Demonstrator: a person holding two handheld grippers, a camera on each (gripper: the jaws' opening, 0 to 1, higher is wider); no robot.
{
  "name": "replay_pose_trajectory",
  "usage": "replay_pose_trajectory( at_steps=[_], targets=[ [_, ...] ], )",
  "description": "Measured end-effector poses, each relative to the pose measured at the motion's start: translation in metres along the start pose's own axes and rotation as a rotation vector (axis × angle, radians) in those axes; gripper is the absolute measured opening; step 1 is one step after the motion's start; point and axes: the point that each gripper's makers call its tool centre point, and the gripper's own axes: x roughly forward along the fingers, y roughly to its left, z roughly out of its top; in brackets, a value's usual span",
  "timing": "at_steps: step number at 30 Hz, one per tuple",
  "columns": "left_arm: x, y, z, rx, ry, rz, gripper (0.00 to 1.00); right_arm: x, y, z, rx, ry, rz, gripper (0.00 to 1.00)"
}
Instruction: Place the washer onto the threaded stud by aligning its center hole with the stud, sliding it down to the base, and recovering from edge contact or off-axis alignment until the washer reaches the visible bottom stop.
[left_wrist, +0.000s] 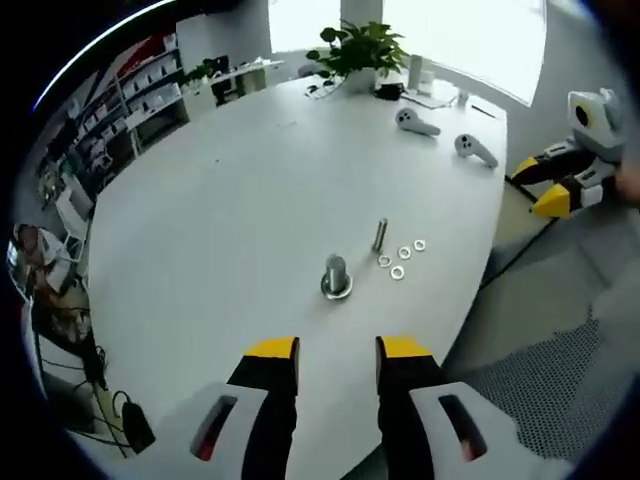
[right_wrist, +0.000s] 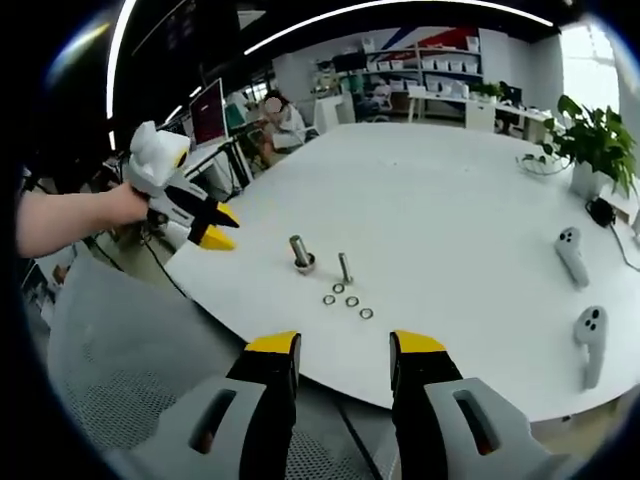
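Nothing is picked yet: both grippers, left (left_wrist: 337, 350) and right (right_wrist: 343, 345), hover with fingers apart and empty over the white tabletop (left_wrist: 250, 200). Next, one must grasp a small silver washer (left_wrist: 397, 272) beside the upright threaded steel stud (left_wrist: 380, 235).

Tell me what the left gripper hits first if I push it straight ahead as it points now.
Probably the short metal stud on its round base, standing on the white table almost in line with the open left gripper. Depth is unclear, so it may pass above it.
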Motion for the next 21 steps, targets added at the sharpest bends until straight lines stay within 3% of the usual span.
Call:
replay_pose_trajectory(
  at_steps=[3, 12, 21],
  targets=[
    [-0.013, -0.004, -0.002, -0.053, -0.055, -0.004, 0.29, 0.002, 0.000, -0.005, 0.009, 0.030, 0.004, 0.38],
    [-0.037, -0.012, -0.021, -0.114, -0.093, -0.021, 0.31, 0.003, 0.002, -0.012, 0.005, 0.069, 0.007, 0.39],
    [-0.053, -0.014, -0.035, -0.111, -0.095, -0.051, 0.32, 0.003, -0.001, -0.016, 0.013, 0.089, -0.009, 0.39]
  ],
)
